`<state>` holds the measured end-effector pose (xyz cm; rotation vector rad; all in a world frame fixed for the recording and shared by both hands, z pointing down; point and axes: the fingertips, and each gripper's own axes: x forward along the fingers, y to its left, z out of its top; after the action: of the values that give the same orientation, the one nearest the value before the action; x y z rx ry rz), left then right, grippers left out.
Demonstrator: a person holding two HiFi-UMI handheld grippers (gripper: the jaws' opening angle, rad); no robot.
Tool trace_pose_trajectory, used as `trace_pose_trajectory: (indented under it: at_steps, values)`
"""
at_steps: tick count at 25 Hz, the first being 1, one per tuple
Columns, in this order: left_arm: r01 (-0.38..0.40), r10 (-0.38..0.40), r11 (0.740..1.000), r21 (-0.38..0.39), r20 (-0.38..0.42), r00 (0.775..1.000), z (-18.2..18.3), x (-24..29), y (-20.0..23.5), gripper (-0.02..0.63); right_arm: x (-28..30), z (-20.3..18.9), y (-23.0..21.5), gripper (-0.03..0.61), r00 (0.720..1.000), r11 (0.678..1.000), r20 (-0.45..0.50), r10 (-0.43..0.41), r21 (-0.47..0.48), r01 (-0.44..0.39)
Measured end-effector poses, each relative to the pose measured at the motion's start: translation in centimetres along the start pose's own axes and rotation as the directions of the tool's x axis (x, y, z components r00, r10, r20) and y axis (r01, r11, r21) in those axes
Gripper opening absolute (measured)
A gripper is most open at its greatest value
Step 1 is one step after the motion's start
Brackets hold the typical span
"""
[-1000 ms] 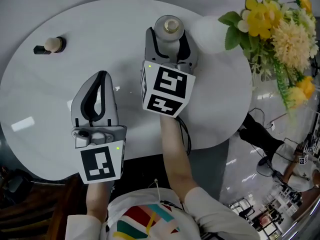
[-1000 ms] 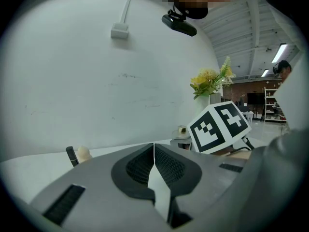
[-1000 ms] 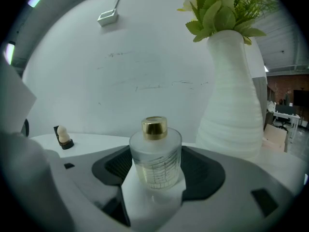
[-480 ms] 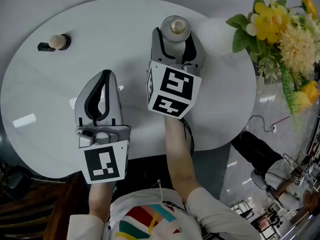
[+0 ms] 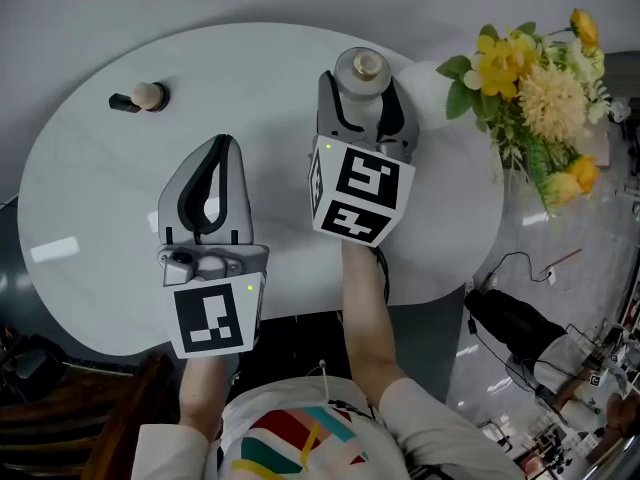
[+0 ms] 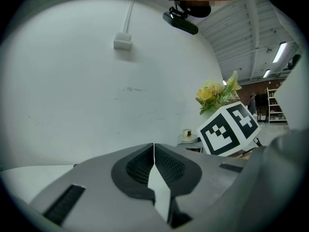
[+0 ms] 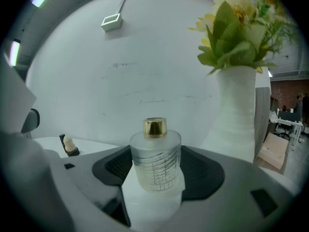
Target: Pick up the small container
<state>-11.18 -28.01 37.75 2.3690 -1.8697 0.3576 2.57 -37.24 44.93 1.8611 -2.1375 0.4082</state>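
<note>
right gripper (image 5: 362, 86): jaws clamped on bottle (image 7: 155, 156), beside vase (image 7: 235, 110) | bottle base hidden by jaws, contact with table (image 5: 90, 198) unclear | left gripper (image 6: 153, 153): jaws together, empty

The left gripper (image 5: 222, 148) is held close to the body on a bent left forearm (image 5: 200, 393), and its jaws are pressed together with nothing between them. The right gripper (image 5: 360, 93) is carried further forward on an outstretched right forearm (image 5: 362, 313), with its marker cube tilted. Its jaws are closed against the sides of the small container (image 7: 155, 156).
</note>
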Motion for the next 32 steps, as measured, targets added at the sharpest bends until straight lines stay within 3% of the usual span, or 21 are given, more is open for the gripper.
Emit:
trace_pose_trajectory:
  at_steps: [7,15,18,21,25,32]
  values:
    - [-0.038,0.036,0.999,0.013,0.104,0.994,6.2,-1.9,1.2,0.021,-3.0,8.1,1.3,0.321,0.992,1.000,0.125,0.020,-0.024,-0.017]
    - [-0.091,0.091,0.996,-0.012,0.140,0.986,12.8,-6.4,3.6,0.021,-9.5,17.8,4.3,0.321,0.961,0.996,0.267,0.071,-0.067,-0.055]
    - [-0.101,0.100,0.995,-0.007,0.222,0.970,15.8,-8.1,4.2,0.021,-12.5,20.7,5.7,0.321,0.944,0.993,0.313,0.104,-0.093,-0.078]
    - [-0.111,0.110,0.994,-0.012,0.260,0.959,18.1,-10.1,4.7,0.021,-15.7,22.4,7.0,0.321,0.933,0.988,0.334,0.137,-0.116,-0.104]
    - [-0.131,0.127,0.991,-0.002,0.255,0.959,20.1,-12.8,5.4,0.021,-19.6,23.8,8.8,0.321,0.911,0.976,0.361,0.198,-0.162,-0.148]
    - [-0.159,0.157,0.987,-0.015,0.277,0.948,21.8,-16.9,5.4,0.021,-25.3,23.5,11.6,0.321,0.879,0.950,0.371,0.301,-0.198,-0.242]
